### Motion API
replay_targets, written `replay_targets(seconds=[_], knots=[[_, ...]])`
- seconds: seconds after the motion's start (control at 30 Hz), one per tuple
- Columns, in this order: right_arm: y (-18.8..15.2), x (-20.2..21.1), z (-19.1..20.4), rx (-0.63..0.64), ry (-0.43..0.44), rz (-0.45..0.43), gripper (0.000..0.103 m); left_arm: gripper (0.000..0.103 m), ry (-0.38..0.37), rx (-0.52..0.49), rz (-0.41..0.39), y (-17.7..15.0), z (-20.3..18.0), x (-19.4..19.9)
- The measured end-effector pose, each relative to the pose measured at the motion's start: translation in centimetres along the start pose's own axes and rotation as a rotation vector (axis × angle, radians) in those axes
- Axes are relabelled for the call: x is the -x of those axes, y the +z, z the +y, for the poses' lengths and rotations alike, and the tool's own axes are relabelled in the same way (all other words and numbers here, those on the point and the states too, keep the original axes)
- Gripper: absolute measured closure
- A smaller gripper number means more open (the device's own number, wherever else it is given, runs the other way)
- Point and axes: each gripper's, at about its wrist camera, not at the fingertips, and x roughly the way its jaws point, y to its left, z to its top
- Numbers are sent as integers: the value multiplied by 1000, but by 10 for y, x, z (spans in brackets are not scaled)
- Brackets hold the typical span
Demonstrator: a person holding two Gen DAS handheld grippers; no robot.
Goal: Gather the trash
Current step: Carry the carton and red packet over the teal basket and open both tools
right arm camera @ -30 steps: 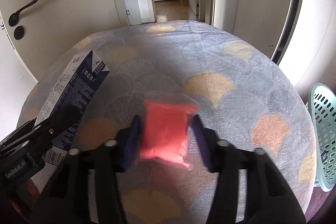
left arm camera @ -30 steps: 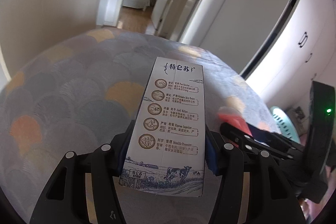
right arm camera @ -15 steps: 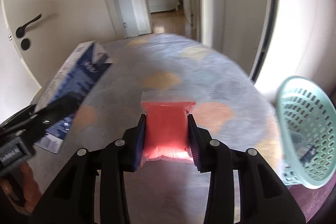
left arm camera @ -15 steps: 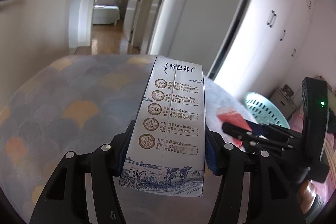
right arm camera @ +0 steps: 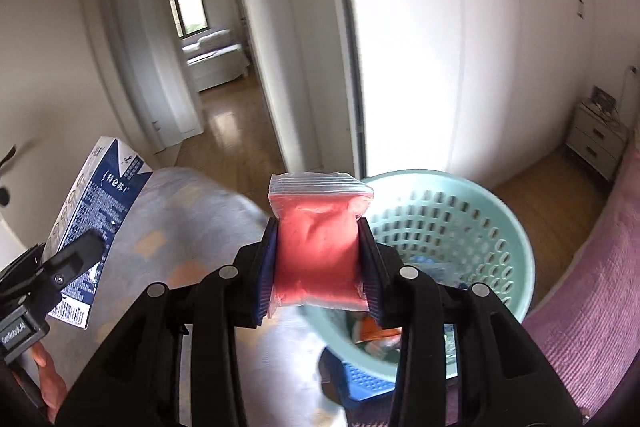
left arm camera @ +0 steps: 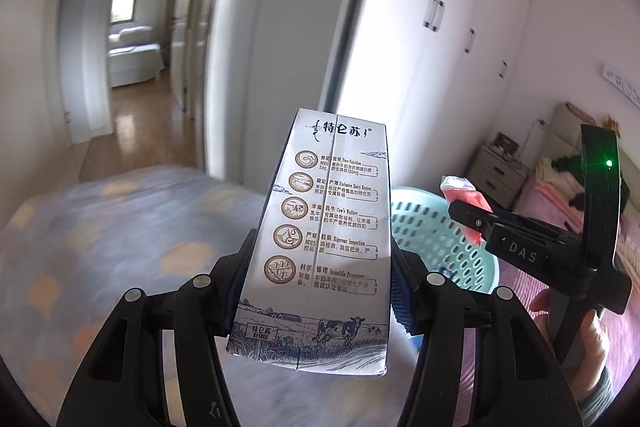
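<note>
The left claw is clamping a tall milk carton between its 2 blue pads, holding it upright above the patterned counter. The right claw is squeezing a pink zip bag, which is sitting just in front of the mint-green laundry basket that already has scraps lying inside.

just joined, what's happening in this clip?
A person holds a handheld gripper in each hand. The left gripper is shut on a white and blue milk carton; the right gripper is shut on a clear zip bag of pink-red material. Both are held near a mint-green perforated plastic basket that already has some items in it. Nothing is released yet.
</note>
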Motion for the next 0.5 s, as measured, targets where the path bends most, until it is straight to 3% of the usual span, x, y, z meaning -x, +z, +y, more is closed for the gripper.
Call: replay_targets(seconds=[0.2, 0.4, 0.5], knots=[[2, -18, -65, -127, -64, 30, 68, 48, -58, -33, 68, 3, -40, -55], [0, -41, -99, -181, -89, 89, 68, 48, -135, -14, 162, -1, -55, -113], [-1, -51, -106, -195, -88, 113, 67, 48, -120, -27, 197, -7, -59, -134]])
